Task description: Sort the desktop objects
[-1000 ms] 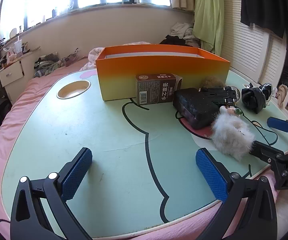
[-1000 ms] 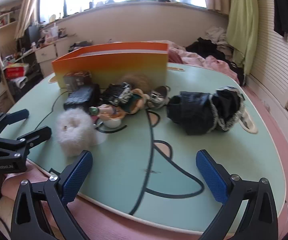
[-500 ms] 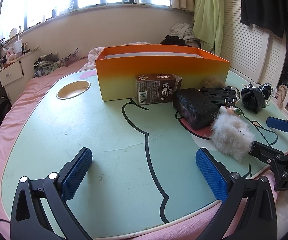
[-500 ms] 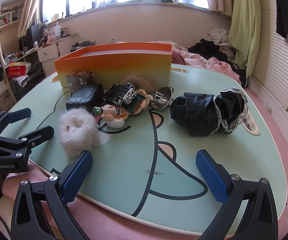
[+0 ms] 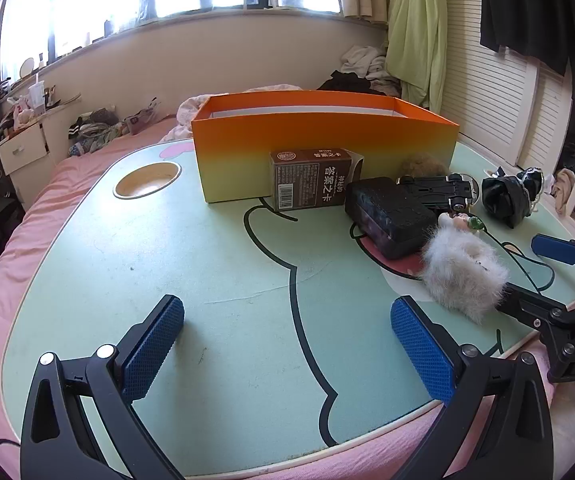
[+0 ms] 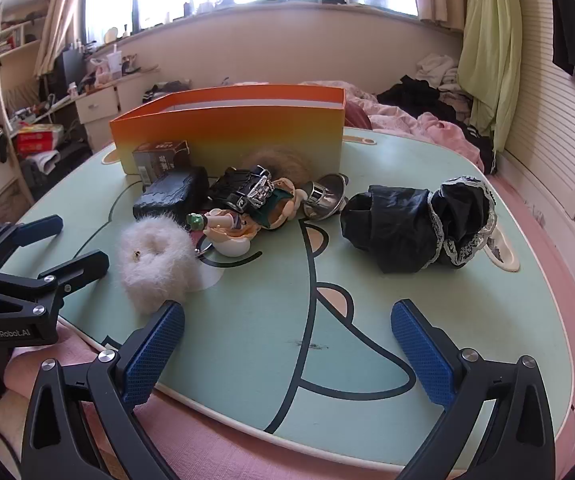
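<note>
A: So, where do the things lie?

B: In a cluster on the green table (image 6: 247, 340), in front of the orange box (image 6: 239, 136). Nearest the camera side is the white fluffy ball (image 6: 155, 260); behind it a black pouch (image 6: 173, 198), a brown carton (image 5: 311, 178) touching the box's front wall, a black toy car (image 6: 247, 190), a small figurine (image 6: 227, 228), a brown fur tuft (image 6: 279, 160) and a metal funnel (image 6: 323, 196). A black lace-trimmed cloth (image 6: 419, 228) lies apart, to the right of the pile.

A: And the right gripper (image 6: 287, 352)?

B: Jaws spread wide, holding nothing, hovering at the near table edge. The fluffy ball sits just beyond its left finger (image 6: 151, 356); the black cloth is further ahead, toward its right finger. Between the fingers there is only bare table.

A: The left gripper (image 5: 287, 344)?

B: Also wide apart and empty, low over bare table. The whole pile lies ahead and to its right; the fluffy ball is near its right finger (image 5: 423, 348), not touching. The box stands straight ahead, well off.

A: Do the two meet?

B: No. In the left wrist view the right gripper shows at the right edge, one finger just beside the fluffy ball; whether it touches the fur I cannot tell.
</note>
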